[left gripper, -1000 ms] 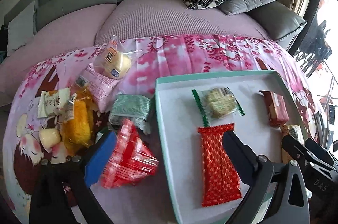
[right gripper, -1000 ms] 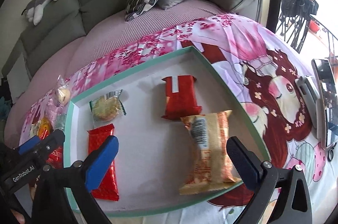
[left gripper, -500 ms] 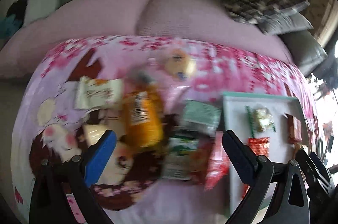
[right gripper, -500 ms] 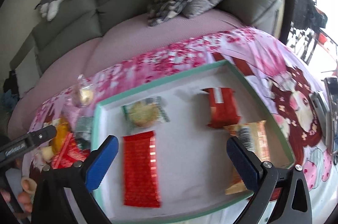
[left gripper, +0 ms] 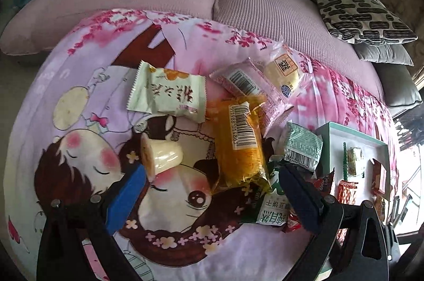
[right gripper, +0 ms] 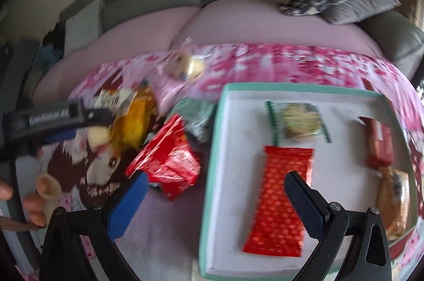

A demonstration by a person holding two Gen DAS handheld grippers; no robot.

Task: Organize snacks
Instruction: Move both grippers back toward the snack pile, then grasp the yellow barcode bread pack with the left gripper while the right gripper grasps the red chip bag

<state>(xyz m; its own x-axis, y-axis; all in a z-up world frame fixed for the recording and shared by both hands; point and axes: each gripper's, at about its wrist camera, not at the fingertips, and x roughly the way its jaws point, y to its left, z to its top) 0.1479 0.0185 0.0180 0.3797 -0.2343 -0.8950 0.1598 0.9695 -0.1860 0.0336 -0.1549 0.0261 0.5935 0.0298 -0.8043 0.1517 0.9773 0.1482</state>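
several loose snacks lie heaped on the pink printed cloth [left gripper: 79, 85], left of the tray [right gripper: 212, 175]. item nearest your left gripper [left gripper: 212, 191]: orange packet [left gripper: 239, 146], lengthwise between the open, empty jaws, barcode end away from you. beside it: pudding cup [left gripper: 161, 156] on its side, touching the blue pad; pale green-white packet [left gripper: 169, 93] beyond; pink packet [left gripper: 251, 93] and round cake [left gripper: 286, 71] behind; green packet [left gripper: 302, 146] and a red packet [right gripper: 167, 161] toward the tray. in the tray: long red packet [right gripper: 281, 196], round biscuit [right gripper: 299, 119], two more at the right edge. your right gripper [right gripper: 214, 204] hangs spread and empty over the tray's near left wall. advice: take the orange packet across its middle, clear of the cup, so you do not knock it rolling; close gently, as the soft wrapper likely crushes.
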